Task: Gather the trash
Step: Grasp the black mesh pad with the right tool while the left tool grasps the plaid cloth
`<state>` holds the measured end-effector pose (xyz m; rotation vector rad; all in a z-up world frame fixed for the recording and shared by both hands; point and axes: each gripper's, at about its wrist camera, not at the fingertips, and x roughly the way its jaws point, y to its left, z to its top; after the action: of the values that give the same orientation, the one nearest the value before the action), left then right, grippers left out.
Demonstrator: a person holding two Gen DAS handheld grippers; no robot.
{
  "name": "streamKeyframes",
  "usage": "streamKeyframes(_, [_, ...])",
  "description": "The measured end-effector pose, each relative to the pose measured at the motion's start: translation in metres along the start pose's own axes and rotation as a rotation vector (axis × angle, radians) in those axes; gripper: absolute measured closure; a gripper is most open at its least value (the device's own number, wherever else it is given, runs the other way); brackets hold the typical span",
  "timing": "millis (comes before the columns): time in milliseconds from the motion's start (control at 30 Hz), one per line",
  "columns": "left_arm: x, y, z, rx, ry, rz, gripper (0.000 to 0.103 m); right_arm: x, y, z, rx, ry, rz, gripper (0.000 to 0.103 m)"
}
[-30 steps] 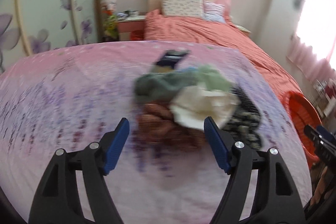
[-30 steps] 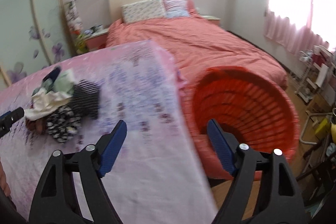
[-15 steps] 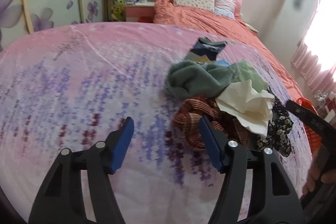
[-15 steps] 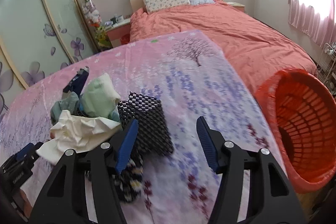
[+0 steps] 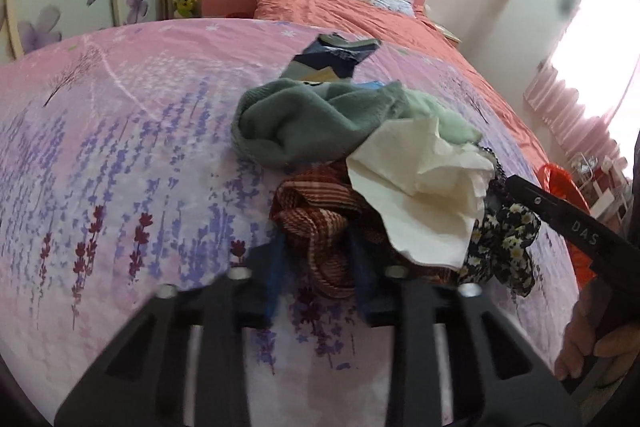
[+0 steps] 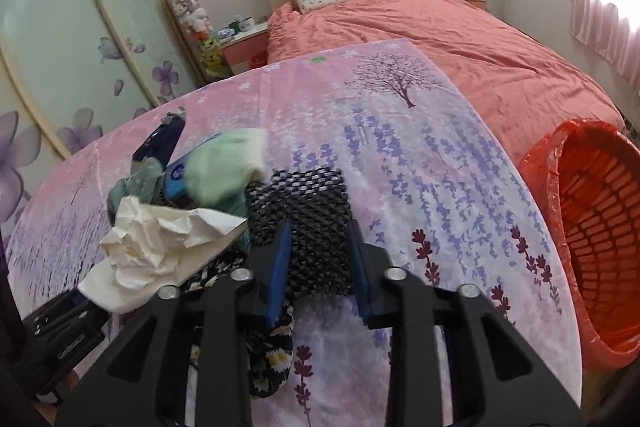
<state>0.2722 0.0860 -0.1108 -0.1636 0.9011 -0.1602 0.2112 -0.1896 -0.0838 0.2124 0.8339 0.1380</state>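
Right gripper [image 6: 318, 267]: jaws clamped on the black mesh piece [image 6: 308, 215] at the pile's edge. Left gripper [image 5: 318, 269]: jaws closing around the red striped cloth [image 5: 320, 219]. Pile sits on the floral sheet [image 6: 420, 163]; orange basket [image 6: 596, 227] alongside.

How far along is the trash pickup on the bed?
Done: nothing visibly; what shows of the orange bin looks empty. In hand: the right gripper is shut on the black mesh piece; the left gripper is closing on the red striped cloth. Left: the white paper, green cloth, floral piece and dark packet are in the pile.
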Motion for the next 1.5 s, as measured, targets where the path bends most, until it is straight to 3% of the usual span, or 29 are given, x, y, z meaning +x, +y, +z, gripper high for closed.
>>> streamKeyframes(67, [-0.002, 0.0, -0.001, 0.005, -0.002, 0.006, 0.087, -0.003, -0.002, -0.002, 0.0, -0.005, -0.007, 0.103])
streamKeyframes(233, [-0.015, 0.015, -0.003, 0.001, -0.025, 0.059, 0.089, -0.019, -0.018, -0.005, 0.018, -0.052, -0.057, 0.103])
streamKeyframes(400, [-0.027, 0.038, 0.001, 0.004, -0.039, 0.139, 0.089, -0.016, -0.024, -0.002, 0.024, -0.043, -0.055, 0.1])
streamKeyframes(433, [-0.029, 0.041, 0.002, 0.002, -0.039, 0.151, 0.089, -0.011, -0.023, -0.001, 0.032, -0.025, -0.048, 0.088])
streamKeyframes(467, [-0.029, 0.045, 0.003, -0.004, -0.036, 0.162, 0.088, -0.008, -0.023, 0.0, 0.038, -0.015, -0.046, 0.064])
streamKeyframes(533, [-0.029, 0.054, 0.005, -0.021, -0.026, 0.179, 0.085, 0.001, -0.023, 0.002, 0.055, -0.006, -0.034, 0.049])
streamKeyframes(633, [-0.03, 0.062, 0.004, -0.027, -0.015, 0.182, 0.081, 0.013, -0.023, 0.004, 0.077, 0.019, 0.0, 0.052])
streamKeyframes(733, [-0.028, 0.058, 0.004, -0.012, -0.014, 0.185, 0.081, 0.02, -0.024, 0.002, 0.087, 0.053, 0.038, 0.093])
streamKeyframes(833, [-0.025, 0.054, 0.001, -0.012, -0.012, 0.18, 0.081, 0.014, -0.018, -0.003, 0.017, 0.027, 0.0, 0.097])
streamKeyframes(1033, [-0.031, 0.057, 0.001, -0.001, -0.024, 0.198, 0.084, -0.008, -0.038, -0.008, 0.042, -0.028, -0.114, 0.097])
streamKeyframes(1167, [-0.039, 0.065, -0.001, 0.006, -0.039, 0.233, 0.083, -0.016, -0.045, -0.013, -0.007, -0.024, -0.181, 0.097])
streamKeyframes(1200, [-0.04, 0.067, -0.001, 0.003, -0.037, 0.239, 0.082, -0.016, -0.047, -0.014, -0.001, -0.02, -0.172, 0.094])
streamKeyframes(1233, [-0.039, 0.068, -0.002, -0.004, -0.035, 0.243, 0.08, -0.015, -0.048, -0.015, 0.008, -0.015, -0.164, 0.083])
streamKeyframes(1267, [-0.039, 0.069, -0.001, -0.012, -0.035, 0.242, 0.078, -0.013, -0.049, -0.015, 0.026, -0.008, -0.145, 0.063])
streamKeyframes(1333, [-0.038, 0.069, -0.002, -0.024, -0.034, 0.232, 0.074, -0.011, -0.051, -0.015, 0.054, -0.011, -0.118, 0.048])
streamKeyframes(1500, [-0.035, 0.058, -0.003, -0.003, -0.033, 0.228, 0.072, 0.001, -0.044, -0.01, 0.07, 0.018, -0.097, 0.041])
